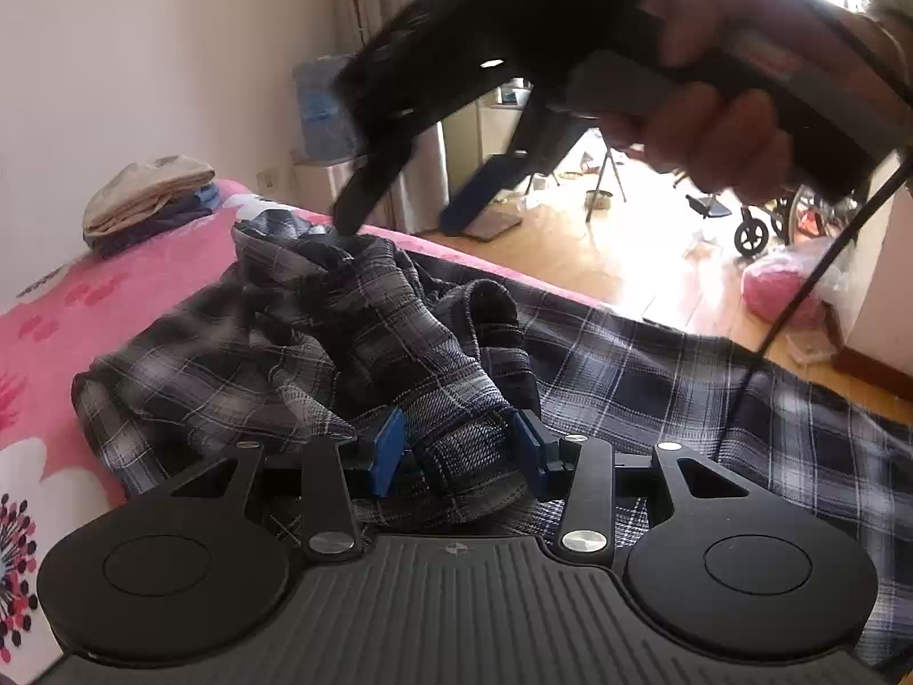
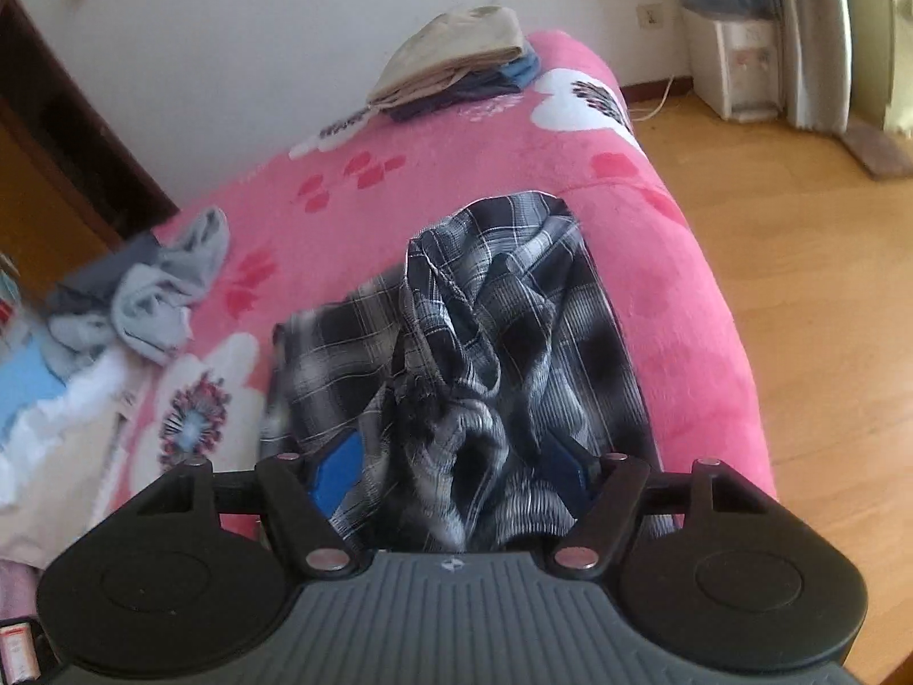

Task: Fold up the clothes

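Observation:
A dark plaid shirt (image 1: 354, 331) lies crumpled on the pink flowered blanket (image 1: 68, 308), with one part spread flat toward the bed edge on the right. My left gripper (image 1: 459, 451) is low over it, and a thick bunch of the plaid cloth fills the gap between its blue pads (image 1: 388, 451). My right gripper (image 1: 399, 222) reaches in from above in a person's hand (image 1: 713, 131), jaws wide apart, with one fingertip (image 1: 348, 217) at the shirt's raised peak. In the right wrist view a ridge of the shirt (image 2: 456, 308) rises between the right gripper's (image 2: 451, 468) spread pads, which do not press it.
A folded stack of beige and blue clothes (image 2: 456, 63) sits at the far end of the bed. Crumpled grey and light blue garments (image 2: 154, 291) lie to the left. Beyond the bed edge are wooden floor (image 2: 799, 285), a wheelchair (image 1: 759, 228) and a pink bag (image 1: 782, 291).

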`<action>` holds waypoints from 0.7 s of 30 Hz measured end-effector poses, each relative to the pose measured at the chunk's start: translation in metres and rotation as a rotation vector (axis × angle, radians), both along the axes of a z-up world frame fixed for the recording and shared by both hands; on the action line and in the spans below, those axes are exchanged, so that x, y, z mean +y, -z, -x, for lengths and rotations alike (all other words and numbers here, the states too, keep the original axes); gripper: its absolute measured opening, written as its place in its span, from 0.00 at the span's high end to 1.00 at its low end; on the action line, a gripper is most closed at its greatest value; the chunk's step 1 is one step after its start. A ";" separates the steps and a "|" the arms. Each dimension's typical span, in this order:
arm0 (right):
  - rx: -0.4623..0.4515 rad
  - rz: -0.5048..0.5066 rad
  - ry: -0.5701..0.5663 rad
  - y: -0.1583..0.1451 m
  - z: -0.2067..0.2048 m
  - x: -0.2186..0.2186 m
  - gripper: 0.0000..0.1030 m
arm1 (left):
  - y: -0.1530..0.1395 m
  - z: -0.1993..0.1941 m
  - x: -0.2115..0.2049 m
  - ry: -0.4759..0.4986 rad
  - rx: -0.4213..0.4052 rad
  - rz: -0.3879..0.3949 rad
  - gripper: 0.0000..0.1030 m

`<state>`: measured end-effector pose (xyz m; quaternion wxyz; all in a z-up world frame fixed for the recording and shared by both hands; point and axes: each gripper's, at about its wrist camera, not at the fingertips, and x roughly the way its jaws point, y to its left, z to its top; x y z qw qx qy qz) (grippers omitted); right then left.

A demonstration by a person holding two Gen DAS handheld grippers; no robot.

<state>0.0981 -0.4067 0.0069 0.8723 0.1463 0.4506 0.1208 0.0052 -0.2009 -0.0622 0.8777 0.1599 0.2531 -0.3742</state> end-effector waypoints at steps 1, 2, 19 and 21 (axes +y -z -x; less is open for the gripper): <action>-0.002 0.017 -0.012 0.002 -0.003 0.004 0.30 | 0.000 0.002 0.000 0.002 -0.006 -0.009 0.59; 0.003 0.031 -0.014 0.004 -0.005 0.007 0.30 | 0.001 0.003 -0.001 0.002 -0.013 -0.020 0.59; 0.039 -0.135 0.061 0.003 0.005 -0.008 0.88 | -0.011 0.015 0.016 -0.032 -0.033 0.011 1.00; 0.058 -0.236 0.102 0.002 0.013 -0.020 0.88 | -0.018 0.015 0.023 -0.031 -0.014 0.027 1.00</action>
